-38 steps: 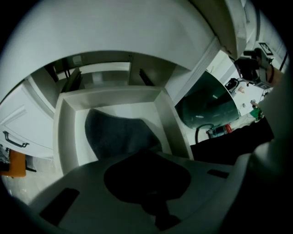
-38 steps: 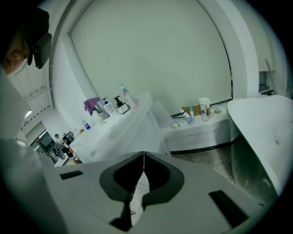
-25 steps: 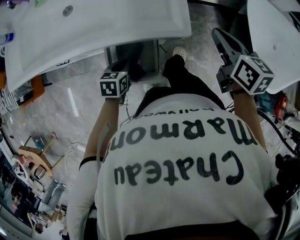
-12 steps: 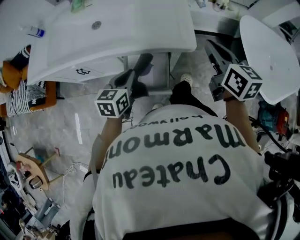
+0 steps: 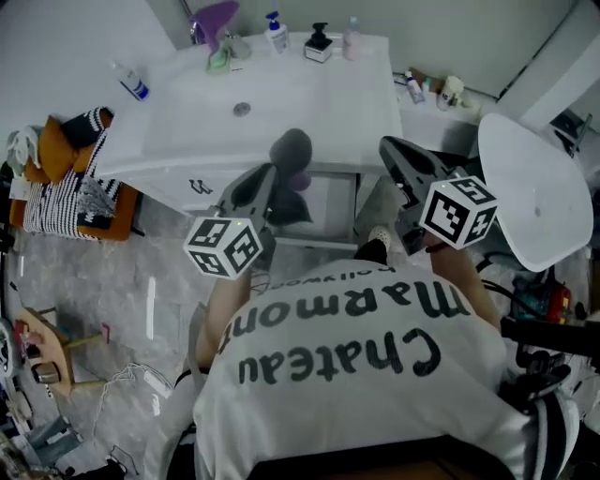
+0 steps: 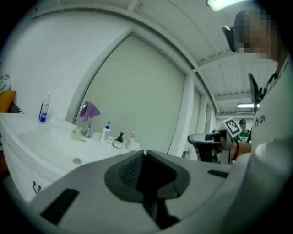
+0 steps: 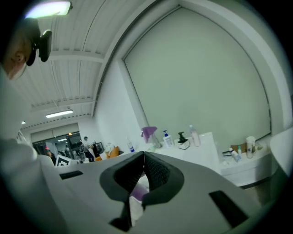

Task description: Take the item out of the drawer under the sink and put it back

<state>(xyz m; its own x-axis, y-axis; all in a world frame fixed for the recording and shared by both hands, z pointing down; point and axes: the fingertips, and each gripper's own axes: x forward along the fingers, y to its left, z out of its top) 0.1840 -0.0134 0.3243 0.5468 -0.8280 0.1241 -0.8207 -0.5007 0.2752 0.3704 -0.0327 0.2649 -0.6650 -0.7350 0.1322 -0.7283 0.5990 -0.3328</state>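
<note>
The white sink (image 5: 281, 103) fills the top of the head view, with the cabinet opening (image 5: 328, 202) under its front edge. A purple thing (image 5: 300, 178) shows there, half hidden by my left gripper (image 5: 289, 148), which is shut and empty in front of the sink edge. In the left gripper view that gripper (image 6: 145, 152) points level over the basin (image 6: 50, 141). My right gripper (image 5: 389, 148) is raised at the sink's right corner. Its tips meet in the right gripper view (image 7: 143, 153). A white and purple patch (image 7: 136, 197) shows low behind its pads; I cannot tell what it is.
A tap draped with a purple cloth (image 5: 214, 17) and three bottles (image 5: 319, 42) line the sink's back edge; a blue-capped bottle (image 5: 131, 82) lies at its left. A round white seat (image 5: 530, 192) stands right. Striped and orange cloth (image 5: 66, 187) lies left. Cables cross the marble floor (image 5: 122, 281).
Both grippers have risen from low near the floor to the height of the sink's front edge. The head view has tilted up, bringing the whole basin and the bottles into sight.
</note>
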